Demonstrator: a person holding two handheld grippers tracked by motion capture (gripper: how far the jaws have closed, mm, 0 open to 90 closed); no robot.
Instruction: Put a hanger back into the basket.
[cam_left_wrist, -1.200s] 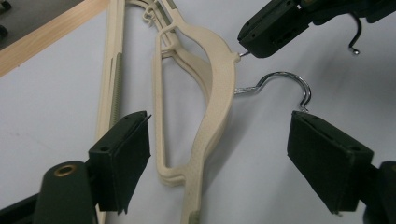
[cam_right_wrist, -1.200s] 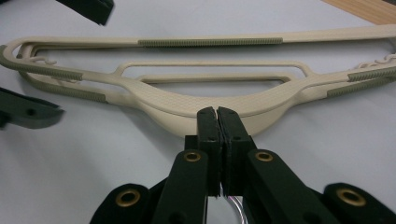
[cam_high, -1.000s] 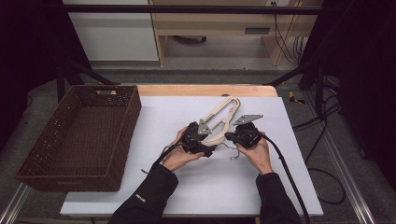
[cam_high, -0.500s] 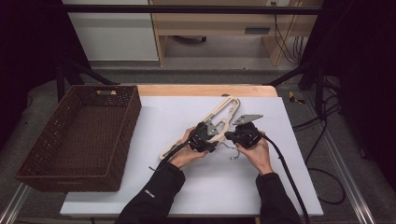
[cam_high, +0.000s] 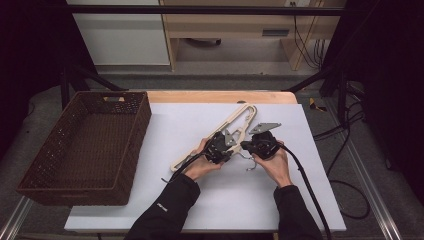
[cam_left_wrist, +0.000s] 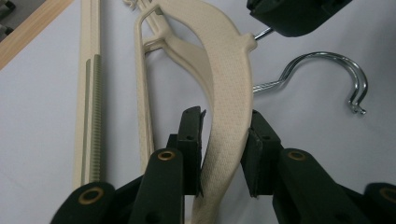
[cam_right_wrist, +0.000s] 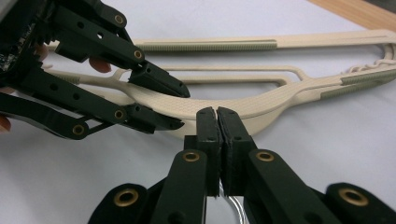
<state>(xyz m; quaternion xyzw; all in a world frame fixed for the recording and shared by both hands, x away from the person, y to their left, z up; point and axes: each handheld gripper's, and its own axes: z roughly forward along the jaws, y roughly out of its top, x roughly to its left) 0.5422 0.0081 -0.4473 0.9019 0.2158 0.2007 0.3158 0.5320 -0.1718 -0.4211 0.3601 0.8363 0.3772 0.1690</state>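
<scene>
A beige plastic hanger (cam_high: 240, 117) lies slanted on the white table top. My left gripper (cam_high: 226, 144) straddles its curved shoulder arm (cam_left_wrist: 224, 70). Its jaws have just been closing, and both pads (cam_left_wrist: 195, 140) now press the arm. From the right gripper view, the left gripper (cam_right_wrist: 182, 107) clamps that arm (cam_right_wrist: 289, 100) from both sides. My right gripper (cam_right_wrist: 217, 116) is shut, tips at the hanger's neck. A short metal stem from the neck runs into the right gripper (cam_left_wrist: 275, 25). A chrome hook (cam_left_wrist: 336, 56) lies on the table beside it (cam_high: 248, 162).
A dark wicker basket (cam_high: 137, 150) stands at the left of the table. A wooden strip (cam_high: 220, 96) borders the far edge. Cables trail from both grippers toward the person, whose forearms come in from the bottom.
The left hand has shifted slightly to the right, uncovering the hanger's near left end. The right hand and the hanger have kept still.
</scene>
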